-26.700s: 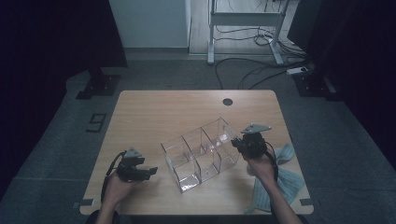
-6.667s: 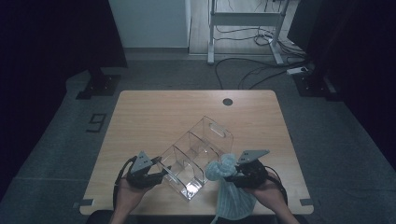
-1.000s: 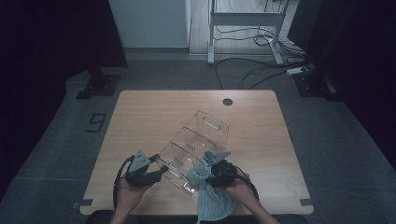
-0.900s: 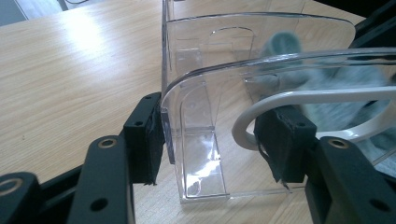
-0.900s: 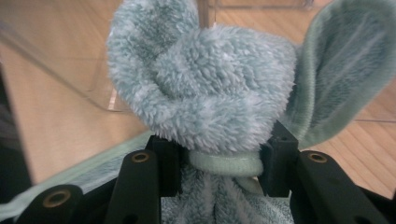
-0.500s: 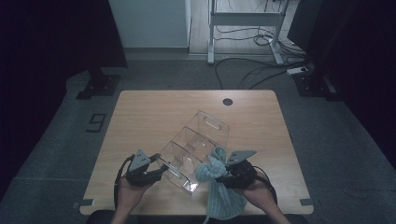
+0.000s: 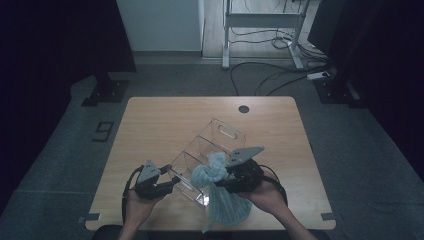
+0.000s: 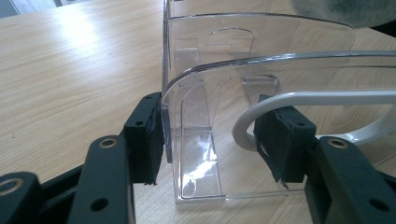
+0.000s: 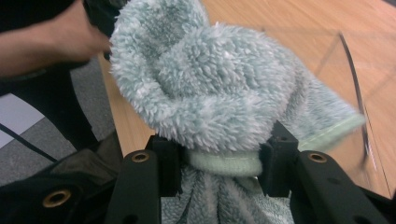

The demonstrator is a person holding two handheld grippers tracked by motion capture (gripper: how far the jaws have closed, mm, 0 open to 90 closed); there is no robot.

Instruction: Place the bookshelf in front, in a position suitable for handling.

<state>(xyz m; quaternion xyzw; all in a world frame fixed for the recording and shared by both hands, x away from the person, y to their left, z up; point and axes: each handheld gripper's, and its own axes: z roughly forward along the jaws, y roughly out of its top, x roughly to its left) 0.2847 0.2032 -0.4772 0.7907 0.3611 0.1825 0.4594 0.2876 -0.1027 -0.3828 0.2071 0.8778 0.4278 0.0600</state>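
Note:
A clear plastic organizer (image 7: 220, 137) with three compartments lies tilted across the table's near middle. My left gripper (image 7: 167, 184) holds its near end. In the left gripper view the left gripper (image 8: 217, 140) has its jaws set wide across that end of the organizer (image 8: 233, 56), one pad against the outer wall. My right gripper (image 7: 227, 180) is shut on a fluffy pale blue-green cloth (image 7: 212, 172). The bunched cloth presses on the organizer's near rim and its tail hangs over the table's front edge. The right gripper view has the right gripper (image 9: 219, 161) pinching the cloth (image 9: 210, 84) at its hem.
The wooden table (image 7: 165, 120) has a round black hole (image 7: 243, 108) near its far edge. Both hands work close to the table's front edge. Cables and a metal frame (image 7: 260, 20) stand on the floor beyond.
The organizer, first flat with the cloth at the table's right edge, is now tilted and held. In the last second the cloth shifted right, then back left, along its near rim.

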